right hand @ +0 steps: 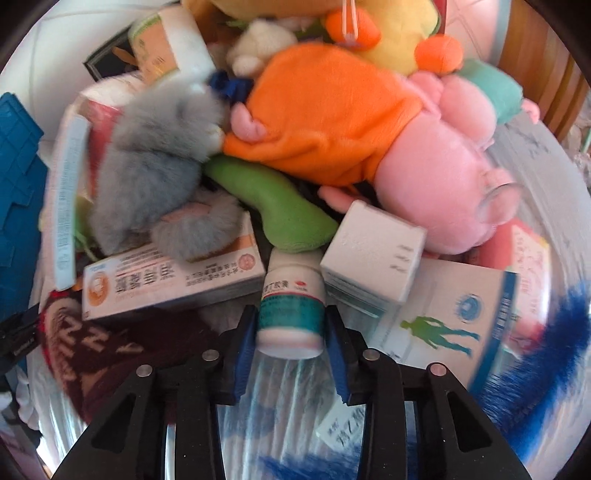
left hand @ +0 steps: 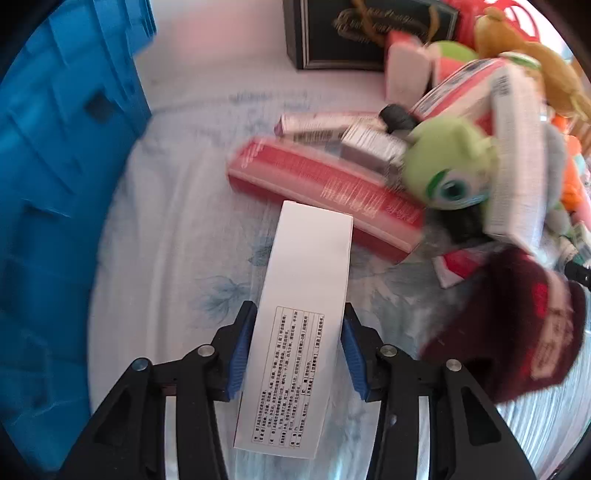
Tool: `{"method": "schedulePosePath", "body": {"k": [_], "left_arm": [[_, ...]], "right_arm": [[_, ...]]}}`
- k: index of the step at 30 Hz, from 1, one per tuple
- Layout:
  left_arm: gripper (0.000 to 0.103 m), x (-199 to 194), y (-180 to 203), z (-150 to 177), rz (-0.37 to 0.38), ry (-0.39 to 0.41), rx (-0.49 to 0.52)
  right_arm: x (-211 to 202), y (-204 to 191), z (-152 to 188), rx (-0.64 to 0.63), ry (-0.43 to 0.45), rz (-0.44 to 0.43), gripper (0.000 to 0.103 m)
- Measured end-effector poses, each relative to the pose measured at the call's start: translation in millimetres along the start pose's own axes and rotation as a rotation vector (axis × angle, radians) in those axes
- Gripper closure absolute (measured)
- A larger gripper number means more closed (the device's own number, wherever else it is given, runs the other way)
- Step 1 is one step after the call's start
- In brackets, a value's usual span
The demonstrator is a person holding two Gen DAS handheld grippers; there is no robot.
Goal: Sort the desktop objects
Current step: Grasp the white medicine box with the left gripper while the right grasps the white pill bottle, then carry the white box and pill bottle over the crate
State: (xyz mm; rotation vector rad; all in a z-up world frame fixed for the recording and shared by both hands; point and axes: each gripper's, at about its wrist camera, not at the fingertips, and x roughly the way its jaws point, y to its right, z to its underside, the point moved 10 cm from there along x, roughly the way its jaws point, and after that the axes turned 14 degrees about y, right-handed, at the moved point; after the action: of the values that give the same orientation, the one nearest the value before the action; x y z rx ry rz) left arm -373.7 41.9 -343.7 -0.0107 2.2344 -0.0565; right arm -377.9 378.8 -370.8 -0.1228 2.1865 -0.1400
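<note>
Black gripper arms with blue pads fill the bottom of both wrist views. On the left, the left gripper (left hand: 299,325) has its jaws set either side of a long white box (left hand: 308,295) with a printed table of text on its near half; both pads sit right against the box's long edges, though whether they press it firmly I cannot tell for sure, and it reads as a grasp. That box lies on the pale floral cloth (left hand: 177,258) over the bench, its far end touching a long red box (left hand: 325,192). Beyond the red box lie small silver-pink cartons (left hand: 325,127), a green one-eyed plush (left hand: 450,166) and a dark gift box (left hand: 365,33) at the back. A blue crate (left hand: 62,166) stands along the left edge, and a maroon knitted hat (left hand: 517,328) lies to the right. In the right wrist view, the right gripper (right hand: 290,317) is clenched on a small white pill bottle (right hand: 291,306) with a green label, lying on its side between the pads. Just behind it sit an orange-and-white medicine box (right hand: 173,284), a white cube carton (right hand: 373,251) and a flat box with a green figure (right hand: 443,317). Heaped behind are a grey furry plush (right hand: 159,162), an orange-and-pink plush (right hand: 369,129) and a green plush piece (right hand: 273,206).
</note>
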Motion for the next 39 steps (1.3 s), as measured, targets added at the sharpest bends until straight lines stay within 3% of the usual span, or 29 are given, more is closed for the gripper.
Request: {"method": "schedulePosePath", "body": {"k": [9,19,30,36,39], "left_arm": [[0.059,-91.9,7.6,-13.6,0.032,0.148,-0.007],[0.059,-211.5,12.9,-34.4,0.028,0.381,-0.013],[0.059,-319.8,-30.5,-56.2,-0.023,0.621,-0.032],[0.059,-379.9,-99.3,-80.1,-0.094,0.760,-0.044],[0.059,-397.5,-147.0,-88.2,-0.156,0.790,-0.047]], "right_arm": [[-69.9,-6.0,0.6,-0.037,0.120,-0.061,0.069],[-169.4,-74.0,-32.8,-0.164,0.327,-0.170,0.069],[-281.1,-206.9,-58.3,-0.319,0.566,-0.320,0.069],[-337.1,-303.6,-74.4,-0.381,0.697,-0.369,0.069],[-354.7,-359.1,-80.2,-0.402,0.725,-0.424,0.069]]}}
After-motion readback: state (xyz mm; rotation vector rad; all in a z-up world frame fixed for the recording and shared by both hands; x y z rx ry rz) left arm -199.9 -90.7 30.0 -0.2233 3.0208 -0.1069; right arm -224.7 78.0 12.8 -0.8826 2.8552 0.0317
